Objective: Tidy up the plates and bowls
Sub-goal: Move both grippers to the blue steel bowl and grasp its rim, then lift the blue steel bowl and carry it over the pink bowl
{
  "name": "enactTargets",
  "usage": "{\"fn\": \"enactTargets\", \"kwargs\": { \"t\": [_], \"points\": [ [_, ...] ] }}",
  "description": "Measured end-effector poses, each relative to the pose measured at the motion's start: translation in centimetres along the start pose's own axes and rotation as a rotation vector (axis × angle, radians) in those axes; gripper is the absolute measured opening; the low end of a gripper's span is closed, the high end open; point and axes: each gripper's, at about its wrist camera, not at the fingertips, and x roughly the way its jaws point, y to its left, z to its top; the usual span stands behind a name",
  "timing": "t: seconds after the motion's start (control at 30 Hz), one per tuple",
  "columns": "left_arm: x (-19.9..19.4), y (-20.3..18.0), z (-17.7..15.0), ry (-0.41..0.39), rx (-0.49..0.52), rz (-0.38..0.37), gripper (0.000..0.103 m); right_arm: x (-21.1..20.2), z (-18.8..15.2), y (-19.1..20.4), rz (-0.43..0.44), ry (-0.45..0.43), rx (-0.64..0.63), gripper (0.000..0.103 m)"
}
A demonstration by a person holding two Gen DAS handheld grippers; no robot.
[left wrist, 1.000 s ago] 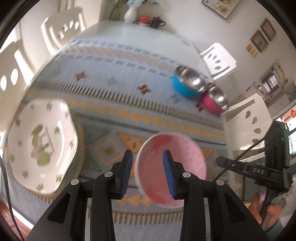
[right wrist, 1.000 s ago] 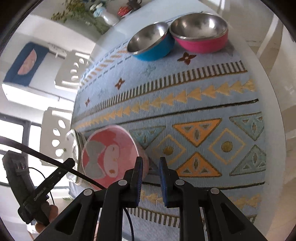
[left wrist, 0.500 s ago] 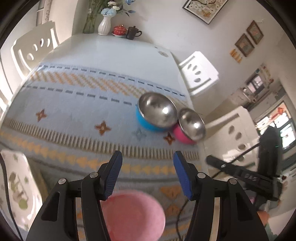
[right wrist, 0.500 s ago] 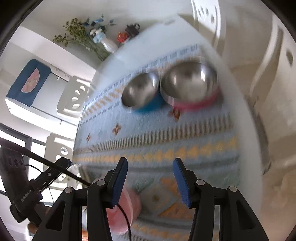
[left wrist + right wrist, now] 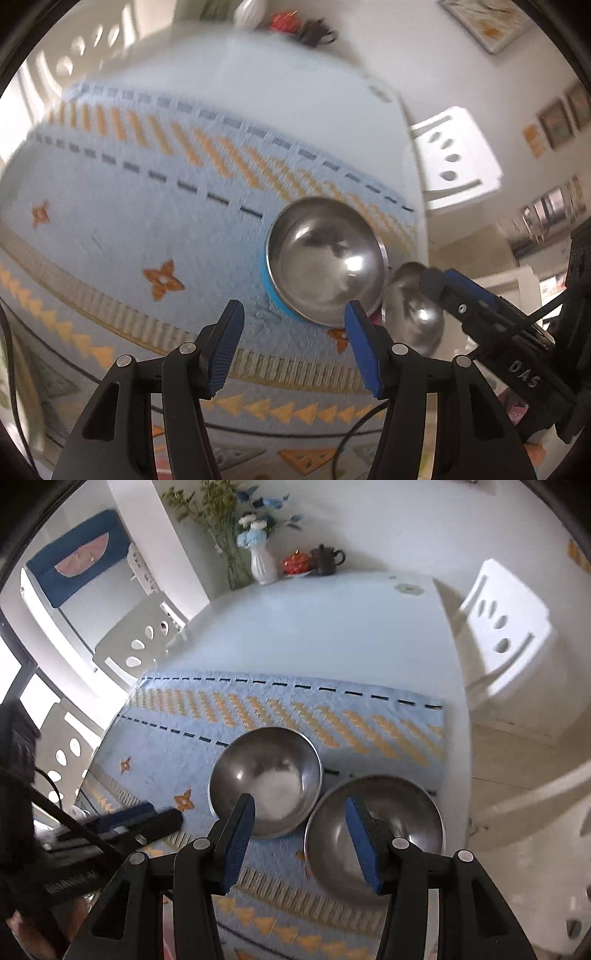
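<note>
In the right wrist view, the right hand-held gripper has its blue pads standing apart and nothing is between them; it hangs over the near rim of a steel bowl that stands close to the right edge of the worktop. In the left wrist view this bowl is partly hidden behind the right hand-held gripper, and a little pink of its outer wall shows. Just beside it, touching or almost touching (I cannot tell which), stands the blue-walled steel bowl, a bit further from the right edge. Both bowls are upright and empty, and they rest on a light blue patterned cloth that covers the near part of the worktop.

The left hand-held gripper is also open and holds nothing; its pads frame the cloth just before the blue-walled steel bowl. In the right wrist view the left hand-held gripper comes in from the left edge, low over the cloth.

Beyond the cloth the worktop is bare white. At its far edge stand a white vase with flowers, a red pot and a dark teapot. White chairs stand around the worktop.
</note>
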Motion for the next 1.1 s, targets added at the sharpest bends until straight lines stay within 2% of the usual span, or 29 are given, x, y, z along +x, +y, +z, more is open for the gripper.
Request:
{"fn": "enactTargets", "kwargs": {
  "t": [0.1,0.27,0.33,0.43,0.5,0.57,0.63,0.83,1.1],
  "points": [
    [2.0,0.6,0.6,0.025,-0.061,0.011,0.051,2.3,1.3,-1.0,0.033,0.038,0.004,0.049],
    [4.1,1.2,1.0,0.042,-0.109,0.025,0.048,7.1,3.8,-1.6,0.047,0.135,-0.044,0.049],
    [4.8,1.3,1.2,0.054,-0.124,0.021,0.044,8.7,4.2,-1.5,0.057,0.175,-0.072,0.049],
    [5.9,1.4,1.3,0.086,-0.135,0.000,0.038,10.6,4.4,-0.9,0.011,0.233,-0.132,0.049],
    [6.6,1.4,1.4,0.111,-0.139,-0.022,0.032,11.7,4.3,-0.4,-0.011,0.262,-0.170,0.040],
    [7.0,1.3,1.3,0.118,-0.137,-0.024,0.029,12.5,4.1,-0.2,-0.018,0.283,-0.198,0.026],
    [7.2,1.4,1.2,0.119,-0.134,-0.020,0.025,12.8,3.9,0.3,-0.052,0.273,-0.236,0.017],
    [6.4,2.4,0.9,0.121,-0.188,-0.081,0.023,11.6,4.1,0.9,-0.059,0.235,-0.226,0.017],
    [0.1,2.8,0.3,0.037,-0.179,-0.120,0.023,5.8,4.1,4.3,-0.085,0.154,-0.218,0.017]
  ]
}}
